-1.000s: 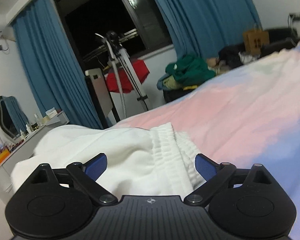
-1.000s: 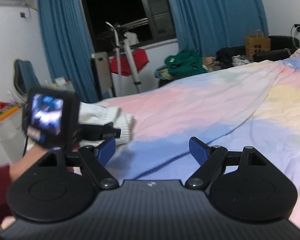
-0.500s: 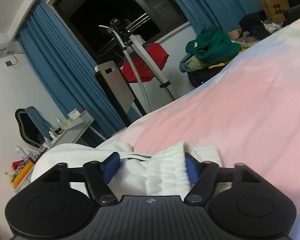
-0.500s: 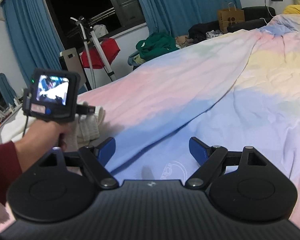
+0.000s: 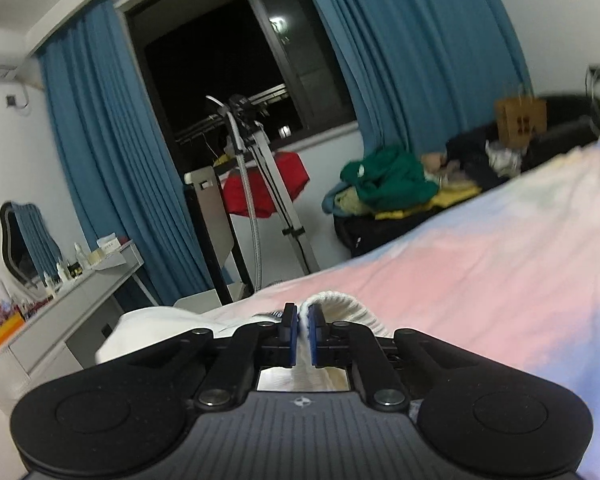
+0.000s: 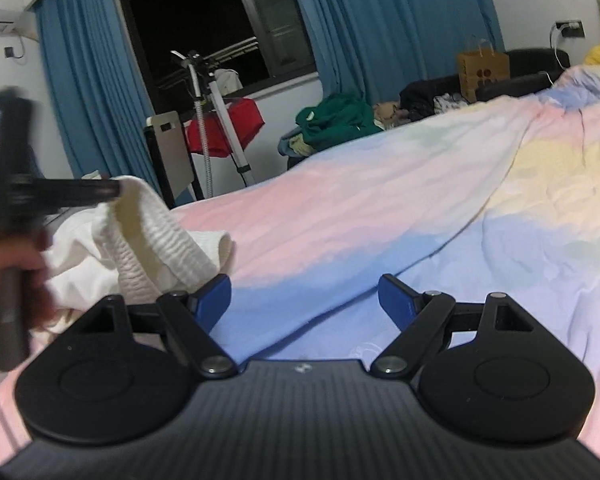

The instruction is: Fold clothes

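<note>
A white garment [image 6: 155, 240] with a ribbed waistband lies at the left edge of the bed. My left gripper [image 5: 303, 334] is shut on that waistband [image 5: 340, 306], and white cloth shows between its blue pads. From the right wrist view the left gripper [image 6: 111, 189] is lifting the waistband off the bed, held by a hand [image 6: 11, 264]. My right gripper [image 6: 306, 296] stands open above the blue part of the bedspread [image 6: 380, 216], with nothing between its fingers, just right of the garment.
The pastel bedspread stretches to the right and back. Beyond the bed are a pile of green and yellow clothes [image 5: 388, 188], a steamer stand with a red cloth [image 5: 259, 196], blue curtains and a dark window. A dresser with small bottles [image 5: 71, 280] stands at left.
My left gripper went from open over the garment to shut on its waistband and rose, pulling the cloth up. The right gripper stayed open and nearly still.
</note>
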### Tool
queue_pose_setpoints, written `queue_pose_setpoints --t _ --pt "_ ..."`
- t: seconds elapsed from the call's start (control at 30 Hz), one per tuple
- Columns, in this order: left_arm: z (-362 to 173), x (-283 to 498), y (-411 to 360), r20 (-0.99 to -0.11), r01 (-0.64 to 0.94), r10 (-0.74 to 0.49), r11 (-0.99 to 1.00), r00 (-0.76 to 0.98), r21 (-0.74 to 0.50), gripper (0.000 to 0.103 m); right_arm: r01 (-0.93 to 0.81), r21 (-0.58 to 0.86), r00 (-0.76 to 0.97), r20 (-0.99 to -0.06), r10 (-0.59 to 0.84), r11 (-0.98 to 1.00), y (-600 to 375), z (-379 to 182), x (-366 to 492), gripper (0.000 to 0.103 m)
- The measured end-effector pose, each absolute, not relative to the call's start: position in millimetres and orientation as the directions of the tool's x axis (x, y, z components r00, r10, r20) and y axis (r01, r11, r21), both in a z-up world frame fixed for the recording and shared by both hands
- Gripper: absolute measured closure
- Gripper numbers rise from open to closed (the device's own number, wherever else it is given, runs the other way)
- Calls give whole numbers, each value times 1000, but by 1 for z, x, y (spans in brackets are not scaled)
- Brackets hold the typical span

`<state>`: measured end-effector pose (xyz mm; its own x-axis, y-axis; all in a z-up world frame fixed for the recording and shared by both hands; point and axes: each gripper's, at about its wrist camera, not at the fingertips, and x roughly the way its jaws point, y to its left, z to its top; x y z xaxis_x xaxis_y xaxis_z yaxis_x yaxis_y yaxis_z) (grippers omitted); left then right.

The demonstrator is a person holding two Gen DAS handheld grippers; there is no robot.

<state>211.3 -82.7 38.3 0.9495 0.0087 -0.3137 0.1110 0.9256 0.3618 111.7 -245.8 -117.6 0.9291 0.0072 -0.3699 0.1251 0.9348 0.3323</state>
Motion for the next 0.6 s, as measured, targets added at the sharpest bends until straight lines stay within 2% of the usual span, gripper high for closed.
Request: queue_pose_setpoints --t 0.17,0.27,0.43,0.5,0.6 --pt "58 146 -20 -307 117 -32 958 951 261 98 46 349 940 -332 78 936 -237 -106 100 21" --pt "50 121 21 -346 96 -18 973 938 211 98 -5 324 939 -325 116 946 -226 -100 97 21" --pt "31 112 78 -417 24 16 996 909 91 98 -83 283 894 -403 196 956 -207 -101 115 21" --pt "26 113 97 -417 -18 34 999 908 42 98 -119 263 877 -425 226 957 -201 -100 126 21" --pt "21 114 120 -435 -51 33 998 900 -30 98 -160 142 872 -444 207 977 -189 -101 152 21"
